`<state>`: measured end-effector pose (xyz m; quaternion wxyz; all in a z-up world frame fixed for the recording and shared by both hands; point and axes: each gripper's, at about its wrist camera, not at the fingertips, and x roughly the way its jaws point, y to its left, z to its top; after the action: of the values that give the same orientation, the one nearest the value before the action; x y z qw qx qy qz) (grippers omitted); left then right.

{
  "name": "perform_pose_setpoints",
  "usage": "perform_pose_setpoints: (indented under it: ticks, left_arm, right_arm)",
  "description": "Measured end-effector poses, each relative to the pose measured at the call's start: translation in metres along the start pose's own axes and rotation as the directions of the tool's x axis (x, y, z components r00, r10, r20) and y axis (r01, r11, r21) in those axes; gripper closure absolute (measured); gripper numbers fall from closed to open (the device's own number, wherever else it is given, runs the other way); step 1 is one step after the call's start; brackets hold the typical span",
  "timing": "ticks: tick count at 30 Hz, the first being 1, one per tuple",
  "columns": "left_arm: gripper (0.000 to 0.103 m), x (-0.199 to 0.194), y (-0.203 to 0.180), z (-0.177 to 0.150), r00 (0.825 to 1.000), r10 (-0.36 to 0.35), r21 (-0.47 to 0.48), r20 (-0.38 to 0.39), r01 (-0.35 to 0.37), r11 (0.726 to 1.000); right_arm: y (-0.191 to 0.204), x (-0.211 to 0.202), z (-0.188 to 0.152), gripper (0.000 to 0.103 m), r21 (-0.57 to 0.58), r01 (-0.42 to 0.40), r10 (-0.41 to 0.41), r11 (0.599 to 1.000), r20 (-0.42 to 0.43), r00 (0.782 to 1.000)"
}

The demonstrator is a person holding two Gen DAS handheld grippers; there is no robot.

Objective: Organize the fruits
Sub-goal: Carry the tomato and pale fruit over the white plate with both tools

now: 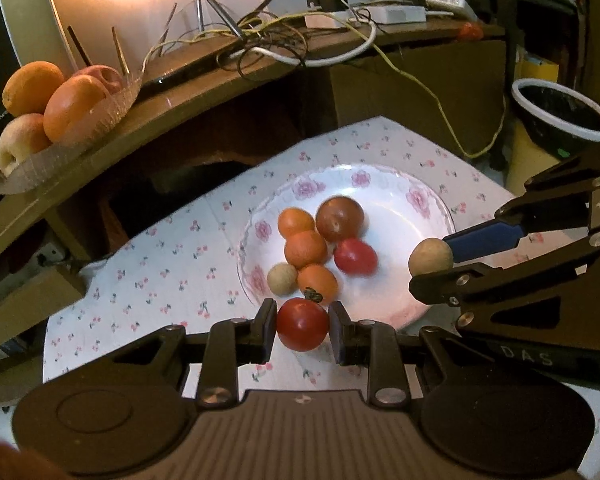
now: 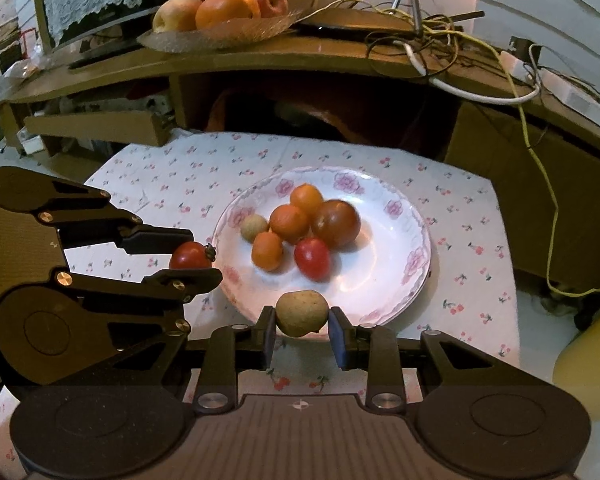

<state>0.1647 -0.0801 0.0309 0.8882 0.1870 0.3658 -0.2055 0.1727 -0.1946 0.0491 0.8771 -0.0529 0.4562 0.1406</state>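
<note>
One white floral-rimmed china plate (image 2: 416, 256) sits on the cherry-print cloth (image 2: 172, 176), holding six small fruits: one dark reddish-brown round fruit (image 2: 336, 223), three small orange fruits (image 2: 289, 222), one small red fruit (image 2: 312, 258) and one small tan fruit (image 2: 253, 227). The left gripper (image 1: 302, 326) clamps a seventh, a red tomato with a green stem (image 1: 302, 324), at the plate's near rim. The right gripper (image 2: 301, 316) pinches an eighth, a tan rough-skinned round fruit (image 2: 301, 313), over the plate's edge.
</note>
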Motion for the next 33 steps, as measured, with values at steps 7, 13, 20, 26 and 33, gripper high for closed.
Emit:
perform_pose_setpoints:
  ticks: [7, 13, 20, 26, 33]
  left_arm:
    - [0.071, 0.014, 0.008, 0.013, 1.0, -0.004, -0.031, 0.014, 0.005, 1.0]
    - [0.071, 0.027, 0.011, 0.023, 1.0, -0.006, -0.041, 0.021, 0.007, 0.999]
    - [0.071, 0.047, 0.014, 0.029, 1.0, -0.016, -0.055, 0.002, 0.016, 0.998]
    - [0.071, 0.059, 0.014, 0.031, 1.0, -0.028, -0.059, -0.009, 0.027, 0.998]
    - [0.071, 0.061, 0.013, 0.031, 0.999, -0.033, -0.052, -0.004, 0.033, 0.998]
  right_arm:
    - [-0.009, 0.005, 0.012, 0.072, 0.03, 0.015, -0.016, 0.999, 0.028, 0.999]
    - [-0.018, 0.014, 0.021, 0.072, 0.058, 0.027, -0.03, 0.998, 0.045, 0.999]
    - [-0.028, 0.029, 0.026, 0.072, 0.075, 0.027, -0.031, 0.997, 0.046, 0.998]
    - [-0.038, 0.043, 0.029, 0.071, 0.096, 0.013, -0.016, 0.995, 0.039, 0.999]
    - [-0.042, 0.049, 0.028, 0.071, 0.098, 0.006, -0.01, 0.995, 0.039, 0.999]
